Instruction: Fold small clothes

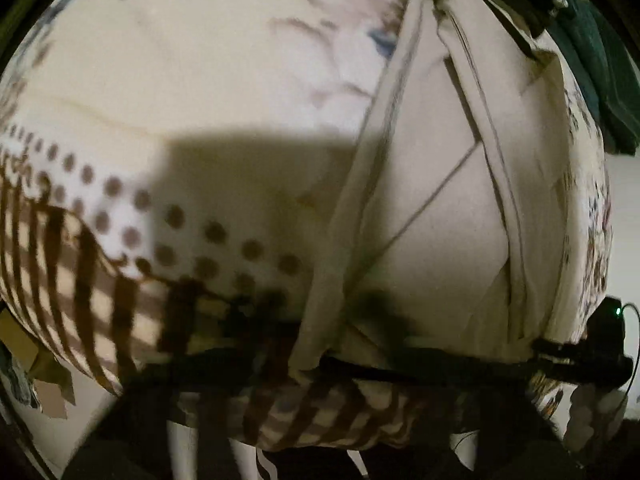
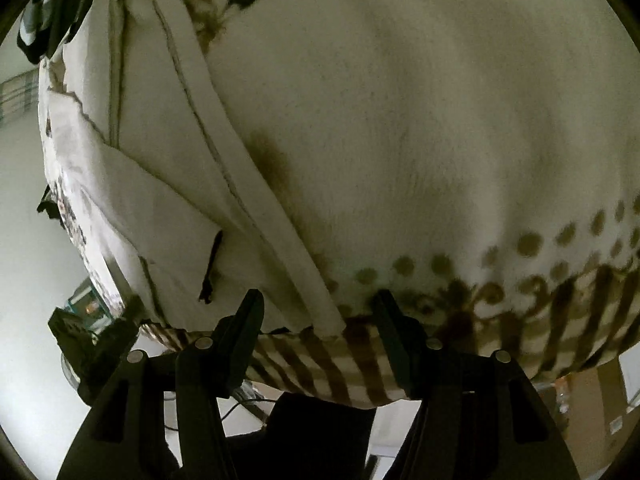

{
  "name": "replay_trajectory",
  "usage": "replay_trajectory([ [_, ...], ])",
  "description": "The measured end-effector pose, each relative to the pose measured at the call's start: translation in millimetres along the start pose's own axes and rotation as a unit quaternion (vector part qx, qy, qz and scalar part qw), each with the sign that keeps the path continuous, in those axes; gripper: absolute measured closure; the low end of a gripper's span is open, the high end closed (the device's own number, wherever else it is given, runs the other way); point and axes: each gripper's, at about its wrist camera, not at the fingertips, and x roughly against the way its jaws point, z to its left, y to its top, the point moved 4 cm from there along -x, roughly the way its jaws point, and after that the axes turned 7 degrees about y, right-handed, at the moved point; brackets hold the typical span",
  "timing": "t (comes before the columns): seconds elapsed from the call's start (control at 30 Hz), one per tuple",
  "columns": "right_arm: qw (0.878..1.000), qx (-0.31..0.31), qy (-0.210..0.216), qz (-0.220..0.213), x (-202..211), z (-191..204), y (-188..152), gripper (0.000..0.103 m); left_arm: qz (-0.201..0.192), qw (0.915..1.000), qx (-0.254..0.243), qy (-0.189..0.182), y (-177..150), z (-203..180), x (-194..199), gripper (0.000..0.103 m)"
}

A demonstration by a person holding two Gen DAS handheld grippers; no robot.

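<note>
Your beige garment (image 1: 436, 216) lay spread on a cream blanket (image 1: 224, 80) printed with faded flowers, brown dots and a brown checked border; whether a bed or a table lay beneath, the views did not show. In the left view the garment ran up the right half, its seamed band (image 1: 360, 200) crossing diagonally, with dark green cloth (image 1: 592, 60) piled beyond its far end. Your left gripper was lost in blur and shadow at the bottom edge, so I cannot tell whether its fingers were clenched or released. Your right gripper (image 2: 318, 312) hung at the blanket's near edge with its fingers (image 2: 248, 320) spread apart, grasping nothing, the band's end lying between them. In the right view, pale floor (image 2: 28, 248) showed past the blanket's left edge, and cardboard boxes (image 2: 596, 408) stood at lower right.
</note>
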Motion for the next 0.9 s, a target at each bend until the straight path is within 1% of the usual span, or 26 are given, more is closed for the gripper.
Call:
replay_trajectory([
  [0.03, 1.000, -0.001, 0.003, -0.004, 0, 1, -1, 0.071, 0.000, 1.0000, 0.002, -0.007, -2, 0, 1, 0.098],
  [0.07, 1.000, -0.004, 0.008, -0.004, -3, 6, -3, 0.093, -0.008, 0.9999, 0.005, -0.010, -4, 2, 5, 0.099],
  [0.1, 1.000, -0.006, 0.005, -0.006, -3, 7, -4, 0.097, -0.013, 0.9998, 0.006, -0.013, -6, 4, 8, 0.099],
  [0.17, 1.000, -0.002, -0.002, -0.024, -2, 16, -7, 0.100, -0.018, 0.9995, 0.016, -0.019, -10, 10, 16, 0.100],
  [0.23, 1.000, -0.005, -0.002, -0.030, 2, 18, -11, 0.100, -0.020, 0.9992, 0.026, -0.023, -13, 16, 23, 0.101],
  [0.37, 0.999, -0.008, 0.000, -0.042, 16, 17, -14, 0.100, -0.027, 0.9992, 0.019, -0.023, -15, 22, 35, 0.101],
  [0.5, 0.999, -0.005, 0.005, -0.049, 31, 19, -13, 0.100, -0.029, 0.9989, 0.024, -0.029, -8, 30, 42, 0.101],
  [0.6, 0.999, 0.002, 0.008, -0.054, 42, 25, -12, 0.100, -0.033, 0.9987, 0.027, -0.029, 1, 19, 46, 0.101],
  [0.77, 0.998, 0.009, 0.019, -0.063, 58, 42, -7, 0.100, -0.035, 0.9981, 0.036, -0.035, 11, 16, 63, 0.101],
  [0.83, 0.997, 0.016, 0.028, -0.067, 69, 48, -1, 0.100, -0.046, 0.9975, 0.039, -0.038, 21, 14, 72, 0.101],
  [0.9, 0.996, 0.026, 0.039, -0.078, 82, 62, 13, 0.100, -0.057, 0.9966, 0.042, -0.043, 35, 9, 80, 0.101],
])
